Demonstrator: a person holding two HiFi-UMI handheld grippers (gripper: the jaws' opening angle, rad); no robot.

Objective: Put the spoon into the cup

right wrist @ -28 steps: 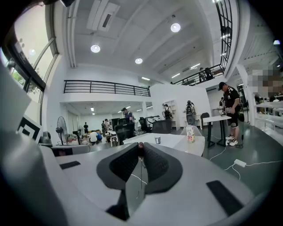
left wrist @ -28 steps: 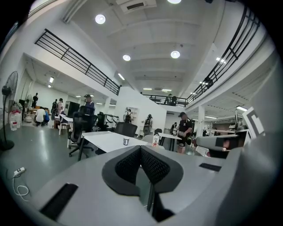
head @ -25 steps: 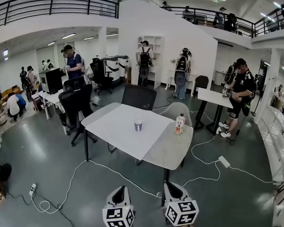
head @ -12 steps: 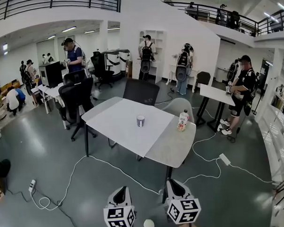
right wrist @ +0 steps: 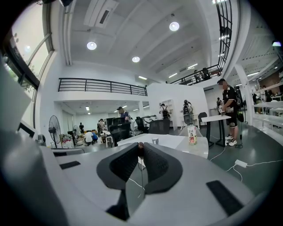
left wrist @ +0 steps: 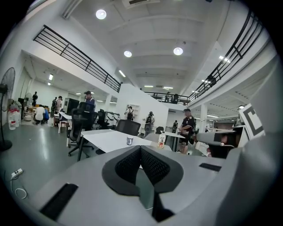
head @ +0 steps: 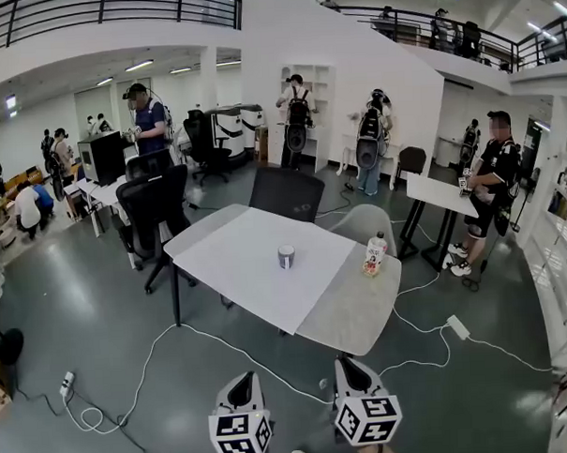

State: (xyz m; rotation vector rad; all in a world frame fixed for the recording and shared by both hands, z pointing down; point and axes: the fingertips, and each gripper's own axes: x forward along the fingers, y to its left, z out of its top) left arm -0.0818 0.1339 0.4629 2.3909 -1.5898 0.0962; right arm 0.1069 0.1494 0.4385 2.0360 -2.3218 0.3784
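Spoon (right wrist: 141,148) pinched in R gripper (head: 350,364), hidden in head view; L gripper (left wrist: 140,148) closed.

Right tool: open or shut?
Shut: the right tool clamps a small dark piece at its jaw tips, probably the spoon's handle; too little shows to be sure.

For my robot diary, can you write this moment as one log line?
left tool shut, empty | right tool shut on small brown item | cup on table, far ahead
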